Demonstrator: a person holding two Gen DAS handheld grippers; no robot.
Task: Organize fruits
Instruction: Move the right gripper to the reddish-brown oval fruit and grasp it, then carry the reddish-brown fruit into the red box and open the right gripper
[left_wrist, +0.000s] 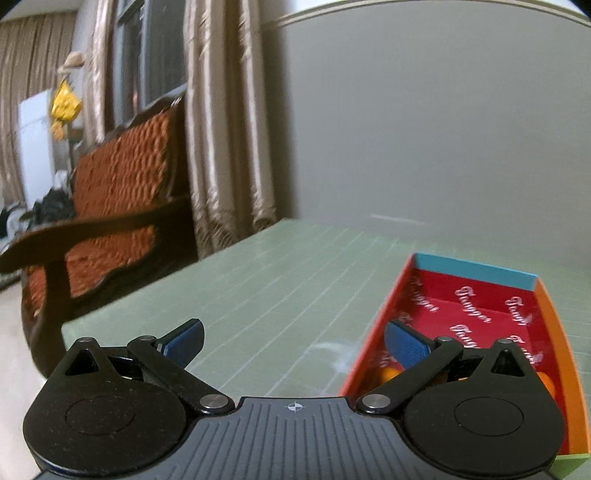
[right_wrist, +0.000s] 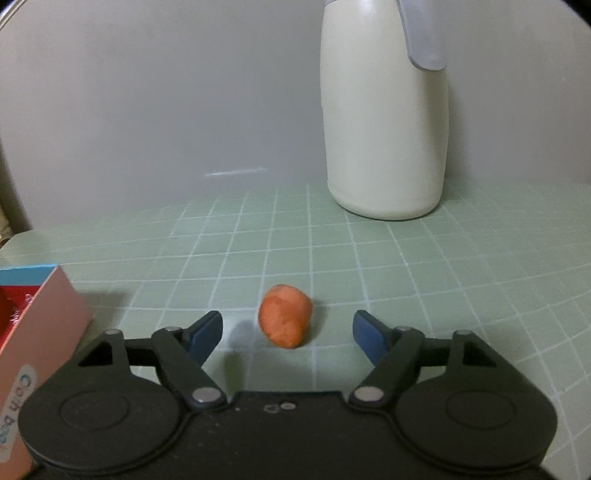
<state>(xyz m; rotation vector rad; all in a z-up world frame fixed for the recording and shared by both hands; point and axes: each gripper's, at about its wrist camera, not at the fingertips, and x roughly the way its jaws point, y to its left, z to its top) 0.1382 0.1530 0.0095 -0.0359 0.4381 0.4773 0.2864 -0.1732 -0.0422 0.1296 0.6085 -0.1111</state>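
Left wrist view: one left gripper (left_wrist: 293, 341), jaws wide apart and empty, pitched down over the desk (left_wrist: 258, 280). One red box (left_wrist: 480, 314) near the desk's right edge, orange pieces inside mostly hidden, count unclear.

Right wrist view: one right gripper (right_wrist: 288, 334), jaws partly open, gripping nothing. One orange fruit (right_wrist: 284, 316) on the desk between the fingertips, untouched, long axis tilted. One cream jug (right_wrist: 384, 122) at the far edge.

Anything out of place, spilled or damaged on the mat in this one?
Only the small orange fruit stands out: it lies loose on the green gridded mat, outside the red-lined cardboard box, between the open fingers of the right gripper but untouched. The cream plastic jug stands upright. Nothing looks spilled or damaged.
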